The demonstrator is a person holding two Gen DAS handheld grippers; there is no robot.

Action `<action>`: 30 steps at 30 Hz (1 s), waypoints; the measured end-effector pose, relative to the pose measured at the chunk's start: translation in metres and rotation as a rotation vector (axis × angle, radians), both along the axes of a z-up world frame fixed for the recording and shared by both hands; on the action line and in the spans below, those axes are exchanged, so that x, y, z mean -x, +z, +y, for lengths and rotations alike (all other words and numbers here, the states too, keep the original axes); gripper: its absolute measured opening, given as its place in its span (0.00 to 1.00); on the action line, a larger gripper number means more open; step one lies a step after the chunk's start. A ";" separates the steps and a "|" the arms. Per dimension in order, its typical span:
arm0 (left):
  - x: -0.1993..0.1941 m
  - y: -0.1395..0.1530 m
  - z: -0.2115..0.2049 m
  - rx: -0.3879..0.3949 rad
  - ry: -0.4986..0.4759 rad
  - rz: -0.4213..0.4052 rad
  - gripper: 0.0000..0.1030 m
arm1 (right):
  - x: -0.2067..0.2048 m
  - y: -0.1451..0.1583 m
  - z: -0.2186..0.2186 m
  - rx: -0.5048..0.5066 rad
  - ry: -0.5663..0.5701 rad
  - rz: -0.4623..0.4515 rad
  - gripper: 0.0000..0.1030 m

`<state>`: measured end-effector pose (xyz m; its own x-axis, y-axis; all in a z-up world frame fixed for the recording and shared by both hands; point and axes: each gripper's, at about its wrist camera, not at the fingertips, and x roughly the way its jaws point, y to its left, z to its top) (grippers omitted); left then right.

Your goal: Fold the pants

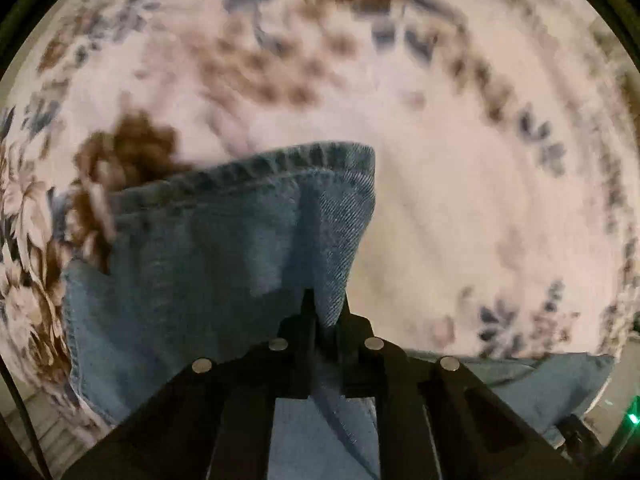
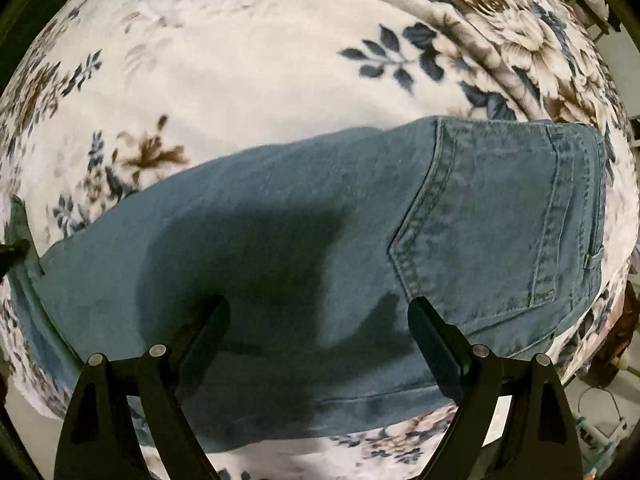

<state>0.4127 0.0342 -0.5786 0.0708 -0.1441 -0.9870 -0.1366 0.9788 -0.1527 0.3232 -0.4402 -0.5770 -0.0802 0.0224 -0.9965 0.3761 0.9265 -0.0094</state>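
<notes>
**Both wrist cams looking straight down at the bed**

Left wrist cam: faces down along the left gripper (image 1: 325, 312), very close to the jeans (image 1: 208, 248); denim hem fills the lower middle, floral blanket (image 1: 460, 200) blurred behind. Right wrist cam: also faces down, over the right gripper (image 2: 319, 312), sitting a bit higher, sharp view of the back pocket (image 2: 496, 224) end. Shared between them: same jeans, same blanket.

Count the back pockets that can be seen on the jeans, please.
1. The back pocket lies on the right part of the jeans in the right wrist view, near the waistband. A second pocket may be hidden underneath.
</notes>
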 end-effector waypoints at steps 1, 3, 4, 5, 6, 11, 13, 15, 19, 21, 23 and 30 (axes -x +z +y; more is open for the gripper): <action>0.010 0.016 0.008 0.036 0.017 -0.049 0.05 | 0.004 0.000 0.003 -0.002 0.003 -0.001 0.90; 0.036 0.059 0.031 0.127 0.074 -0.183 0.04 | 0.018 0.001 0.011 -0.007 0.005 -0.005 0.90; 0.055 0.086 0.046 0.165 0.108 -0.267 0.04 | 0.021 0.002 0.013 -0.012 0.003 -0.008 0.90; 0.072 0.108 0.063 0.194 0.148 -0.339 0.04 | 0.030 0.000 0.007 -0.012 0.003 -0.009 0.90; 0.079 0.121 0.078 0.215 0.185 -0.382 0.04 | 0.032 0.000 0.009 -0.012 0.002 -0.009 0.90; 0.148 0.130 0.155 0.144 0.385 -0.446 0.05 | 0.048 0.000 0.011 -0.003 -0.001 0.010 0.90; 0.165 0.104 0.170 0.112 0.437 -0.368 0.05 | 0.055 -0.001 0.017 -0.012 0.001 0.022 0.90; 0.182 0.081 0.181 0.122 0.490 -0.276 0.06 | 0.057 -0.004 0.027 -0.021 0.021 0.032 0.90; 0.183 0.047 0.198 0.230 0.597 -0.171 0.27 | 0.063 -0.001 0.056 -0.020 0.065 0.035 0.90; 0.166 0.036 0.199 0.272 0.606 -0.162 0.51 | 0.067 -0.001 0.069 -0.027 0.072 0.040 0.90; 0.146 0.026 0.195 0.292 0.599 -0.144 0.68 | 0.069 -0.001 0.082 -0.026 0.076 0.046 0.90; 0.096 -0.020 0.189 0.212 0.539 0.027 0.72 | 0.076 0.007 0.120 -0.028 0.071 0.053 0.90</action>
<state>0.3167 0.2234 -0.5988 0.1644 -0.2894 -0.9430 -0.6142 0.7181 -0.3274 0.2470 -0.3200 -0.5702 -0.1352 0.0421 -0.9899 0.3091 0.9510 -0.0018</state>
